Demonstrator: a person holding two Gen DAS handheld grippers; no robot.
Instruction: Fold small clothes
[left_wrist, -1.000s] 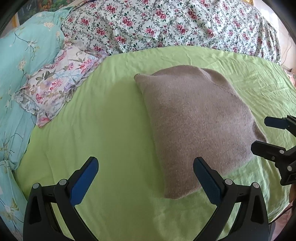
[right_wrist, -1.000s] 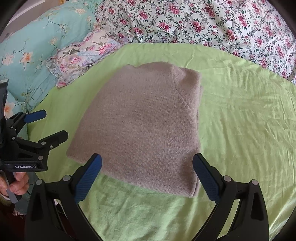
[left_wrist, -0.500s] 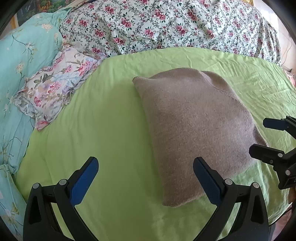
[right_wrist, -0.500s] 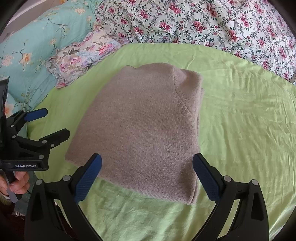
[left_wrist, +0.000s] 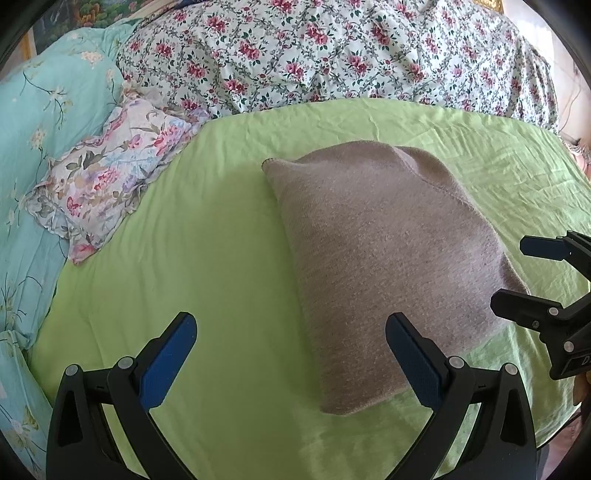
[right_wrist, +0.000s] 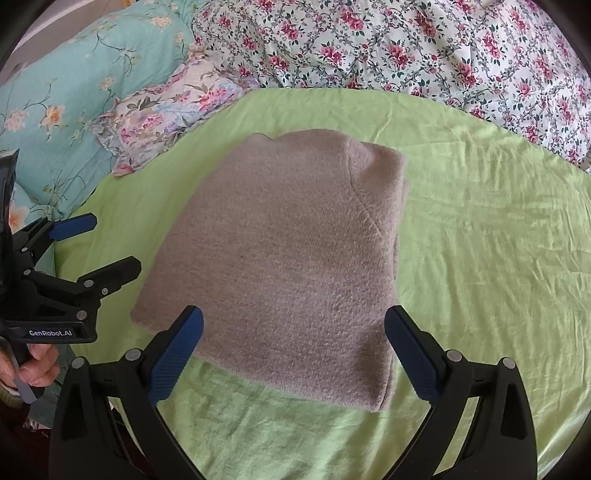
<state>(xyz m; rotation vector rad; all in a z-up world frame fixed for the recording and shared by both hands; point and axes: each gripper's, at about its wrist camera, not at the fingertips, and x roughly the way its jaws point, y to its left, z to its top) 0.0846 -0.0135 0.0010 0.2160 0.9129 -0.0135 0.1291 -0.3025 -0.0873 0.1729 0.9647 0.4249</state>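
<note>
The taupe-grey fuzzy knit garment (right_wrist: 280, 266) lies flat on the lime-green bed sheet (right_wrist: 480, 258), already doubled into a compact, roughly rectangular packet with a curved seam showing near its far right corner. Its layered edges run down the right side and along the near hem, which suggests the folding is well advanced, perhaps needing one more fold or only a tidy-up.

The right gripper (right_wrist: 293, 354) hovers just short of the near hem, its blue-padded fingers (right_wrist: 177, 354) spread wide and holding nothing; the spread roughly spans the packet's width, a stance that would suit either pinching the hem or backing off. The left gripper (left_wrist: 290, 354) sits off the garment's left side, above bare sheet, likewise gaping and empty, with its right finger overlapping the packet's near-left corner in view. Whether either finger touches the cloth cannot be told.

Beyond the sheet lie a ruffled pastel floral pillow (left_wrist: 107, 184), a turquoise flowered quilt (left_wrist: 40, 110) and a white bedspread printed with red roses (left_wrist: 332, 55), all well apart from the work.
</note>
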